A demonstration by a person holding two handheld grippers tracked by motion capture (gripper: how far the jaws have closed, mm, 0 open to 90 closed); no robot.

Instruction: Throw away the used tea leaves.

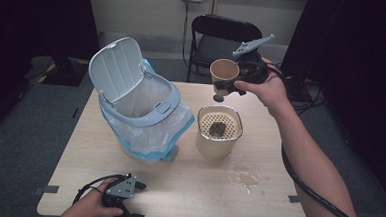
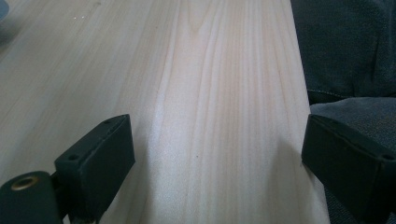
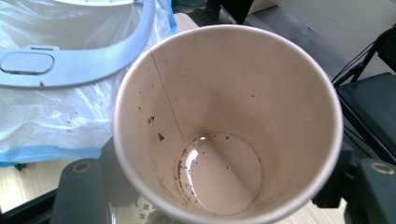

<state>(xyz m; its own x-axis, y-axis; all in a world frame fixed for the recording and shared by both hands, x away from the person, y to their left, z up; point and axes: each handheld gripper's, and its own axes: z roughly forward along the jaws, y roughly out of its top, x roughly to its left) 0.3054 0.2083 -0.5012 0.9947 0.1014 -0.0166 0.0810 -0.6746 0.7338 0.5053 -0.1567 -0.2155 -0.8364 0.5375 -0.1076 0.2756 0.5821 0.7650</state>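
My right gripper [image 1: 231,82] is shut on a paper cup [image 1: 224,73], held in the air above the table's far side and tipped so its mouth faces the camera. In the right gripper view the paper cup [image 3: 229,121] shows a wet bottom with dark specks, and the black jaws press its sides. Below it stands a cream strainer pot [image 1: 219,131] with a dark wet clump on its perforated top. A small bin [image 1: 136,105] with its lid up and a plastic liner stands to the left. My left gripper [image 1: 132,201] rests open on the table's near edge; its fingers [image 2: 98,158] hold nothing.
A wet patch [image 1: 244,177] lies on the wooden table [image 1: 187,188] in front of the pot. A black folding chair [image 1: 219,37] stands behind the table. The bin's grey rim [image 3: 93,60] and liner are close to the cup.
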